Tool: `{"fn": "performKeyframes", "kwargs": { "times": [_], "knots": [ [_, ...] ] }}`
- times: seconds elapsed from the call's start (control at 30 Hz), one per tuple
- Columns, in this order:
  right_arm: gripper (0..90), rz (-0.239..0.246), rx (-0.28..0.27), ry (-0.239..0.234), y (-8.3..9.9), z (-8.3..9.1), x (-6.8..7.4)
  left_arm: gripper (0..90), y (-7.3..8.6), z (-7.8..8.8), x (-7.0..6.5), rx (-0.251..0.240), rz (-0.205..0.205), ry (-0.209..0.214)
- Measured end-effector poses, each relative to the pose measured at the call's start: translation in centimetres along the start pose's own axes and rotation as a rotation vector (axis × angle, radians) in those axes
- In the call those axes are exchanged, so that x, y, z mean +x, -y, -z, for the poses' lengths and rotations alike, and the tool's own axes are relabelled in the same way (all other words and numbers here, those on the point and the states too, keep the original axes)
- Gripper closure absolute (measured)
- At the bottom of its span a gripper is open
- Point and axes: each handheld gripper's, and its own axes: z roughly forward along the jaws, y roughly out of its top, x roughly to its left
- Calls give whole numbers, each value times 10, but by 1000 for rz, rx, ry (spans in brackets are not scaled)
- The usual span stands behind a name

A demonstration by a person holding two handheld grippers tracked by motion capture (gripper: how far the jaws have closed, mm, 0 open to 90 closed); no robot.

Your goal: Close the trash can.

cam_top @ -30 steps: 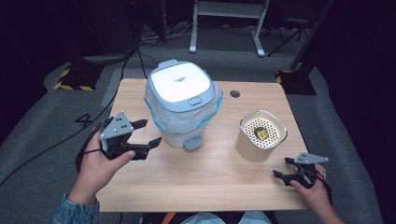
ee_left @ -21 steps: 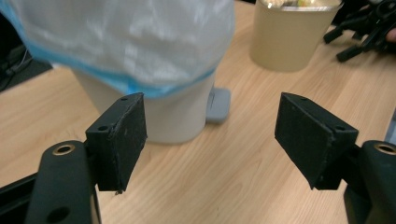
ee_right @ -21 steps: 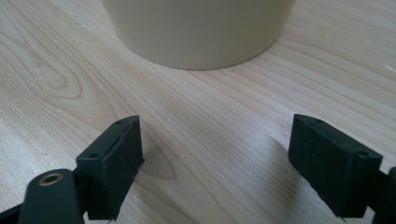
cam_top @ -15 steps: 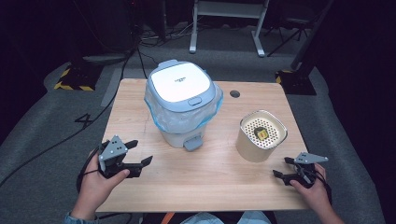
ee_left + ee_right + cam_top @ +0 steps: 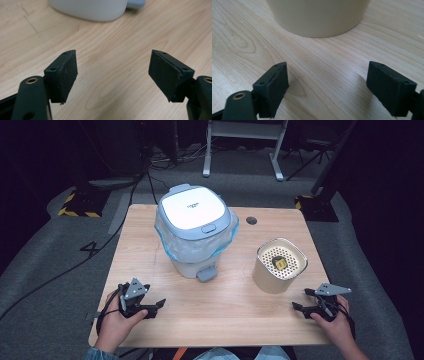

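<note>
Both claws spread, empty: left claw (image 5: 152, 306) faces the cut-off bin (image 5: 87, 8); right claw (image 5: 301, 301), the cropped canister (image 5: 318, 15).

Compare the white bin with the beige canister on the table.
The bin is larger, squarish, with a closed white lid and a plastic liner spilling over its rim; the canister is smaller, round, its perforated top holding a small yellow-green thing. The bin has a pedal at its base; the canister has none. Both stand upright on the table.

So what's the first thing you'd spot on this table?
The big white bin with a pale blue lid and plastic liner, standing at the middle of the wooden table. Right of it sits a cream cup with a holed top. At the near edge, two black tongs rest open, holding nothing.
</note>
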Motion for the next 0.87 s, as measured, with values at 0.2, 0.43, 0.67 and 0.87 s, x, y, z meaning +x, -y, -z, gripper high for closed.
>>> {"fn": "performKeyframes", "kwargs": {
  "times": [0.2, 0.43, 0.67, 0.87],
  "knots": [
    [178, 0, 0, 0, 0, 0, 0, 218, 12, -13, 1, 72, 10, -14],
    [178, 0, 0, 0, 0, 0, 0, 177, 21, -22, 4, 119, -24, -53],
    [178, 0, 0, 0, 0, 0, 0, 144, 26, -25, 9, 79, 36, -36],
    [178, 0, 0, 0, 0, 0, 0, 133, 26, -25, 8, 82, 40, -45]
  ]
}}
